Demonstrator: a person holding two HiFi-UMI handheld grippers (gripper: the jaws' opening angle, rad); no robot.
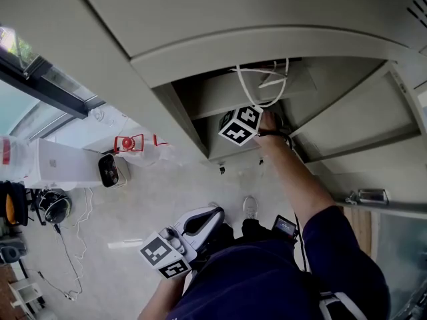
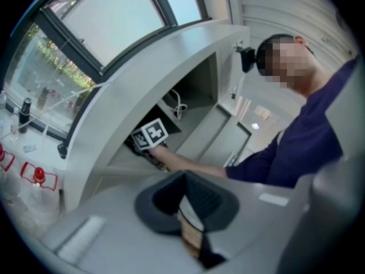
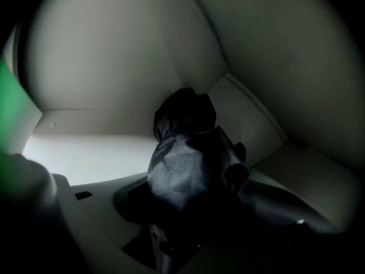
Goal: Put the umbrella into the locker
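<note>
The right tongs point(image 3: 188, 224) are closed on the umbrella point(image 3: 185, 153), a dark folded bundle of cloth that fills the gap between the two jaws. The jaws stand fairly wide apart, since the bundle is thick, and both press on it. The umbrella runs forward from the grip into the open compartment of the locker point(image 3: 114, 56), with its far end pointing at the back corner where the compartment's floor meets its walls. Whether that end touches the floor or the wall cannot be told in the dim light. A pale lit strip of compartment floor lies to the left of it.

In the head view the right hand point(image 1: 271, 121) is reaching into the same compartment, with the marker cube point(image 1: 241, 125) just at its mouth. A white cable point(image 1: 257, 85) hangs in a loop beside it, inside the opening. The umbrella itself is hidden there behind the hand and cube.

The left tongs point(image 2: 191, 224) are held back near the person's body, well apart from the locker. Their dark pads point(image 2: 211, 201) are together with nothing between them. Their view looks level towards the locker, at the outstretched arm in a dark blue sleeve point(image 2: 296, 147).
</note>
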